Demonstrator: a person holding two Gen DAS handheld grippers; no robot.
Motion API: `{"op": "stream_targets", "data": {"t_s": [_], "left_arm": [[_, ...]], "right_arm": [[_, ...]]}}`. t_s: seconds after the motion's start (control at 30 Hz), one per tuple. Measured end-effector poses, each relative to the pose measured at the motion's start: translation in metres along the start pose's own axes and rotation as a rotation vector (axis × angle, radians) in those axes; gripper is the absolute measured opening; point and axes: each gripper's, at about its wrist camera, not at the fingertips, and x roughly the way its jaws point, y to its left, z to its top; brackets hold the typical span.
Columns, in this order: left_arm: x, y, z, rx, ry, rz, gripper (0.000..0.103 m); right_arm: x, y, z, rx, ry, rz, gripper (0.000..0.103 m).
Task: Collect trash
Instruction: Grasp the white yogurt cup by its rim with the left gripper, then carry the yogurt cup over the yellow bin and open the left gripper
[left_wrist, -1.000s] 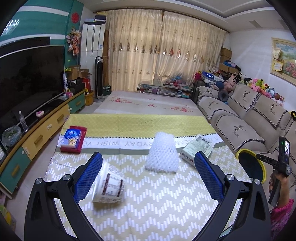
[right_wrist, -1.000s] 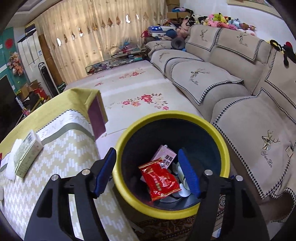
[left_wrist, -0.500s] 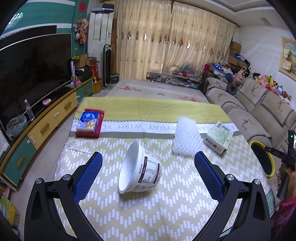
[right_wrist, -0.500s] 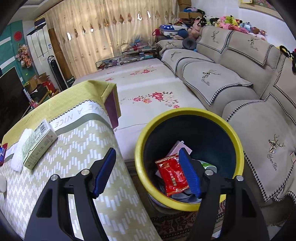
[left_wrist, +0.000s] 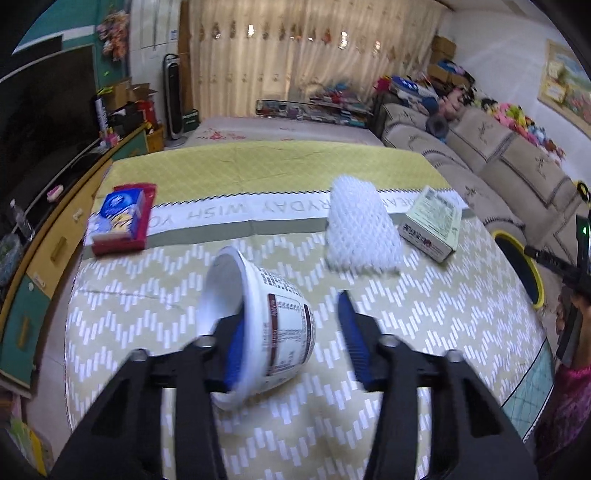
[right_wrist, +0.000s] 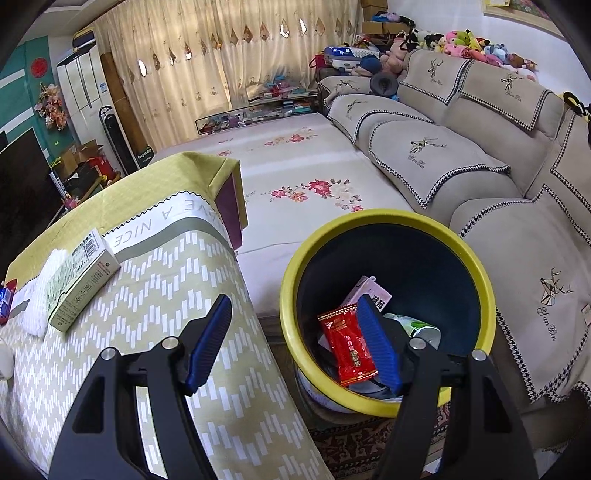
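Cup (left_wrist: 273, 321) is lying on its side on the table (left_wrist: 424, 332), mouth facing far-left. Left gripper (left_wrist: 291, 347) is closing around it: left pad inside the rim, right pad not touching yet. Right gripper (right_wrist: 291, 343) is hanging half-open, empty, over the bin (right_wrist: 476, 273) rim.

The left gripper (left_wrist: 293, 338) has dropped onto the tipped cup (left_wrist: 269, 328), jaws closing around it.
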Motion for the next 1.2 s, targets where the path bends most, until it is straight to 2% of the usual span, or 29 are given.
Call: {"op": "stream_targets", "data": {"t_s": [0.07,0.13,0.23,0.43,0.8,0.93,1.2], "left_arm": [[0.003,-0.011,0.002,0.042,0.012,0.009,0.019],[0.009,-0.025,0.004,0.092,0.026,0.014,0.012],[0.013,-0.041,0.006,0.147,0.037,0.013,0.007],[0.012,-0.079,0.011,0.248,0.023,-0.008,0.007],[0.008,-0.174,0.042,0.41,-0.041,-0.123,0.007],[0.016,-0.218,0.052,0.466,-0.049,-0.182,0.007],[0.032,-0.324,0.072,0.599,-0.059,-0.352,0.007]], "right_arm": [[0.002,0.0,0.0,0.002,0.0,0.004,0.066],[0.003,-0.002,-0.001,0.007,0.001,0.011,0.066],[0.003,-0.005,-0.003,0.014,0.002,0.017,0.066],[0.002,-0.02,-0.005,0.045,-0.002,0.025,0.066],[-0.018,-0.071,-0.008,0.116,-0.044,0.013,0.066],[-0.031,-0.098,-0.012,0.152,-0.069,-0.017,0.066],[-0.043,-0.148,-0.024,0.223,-0.077,-0.065,0.066]]}}
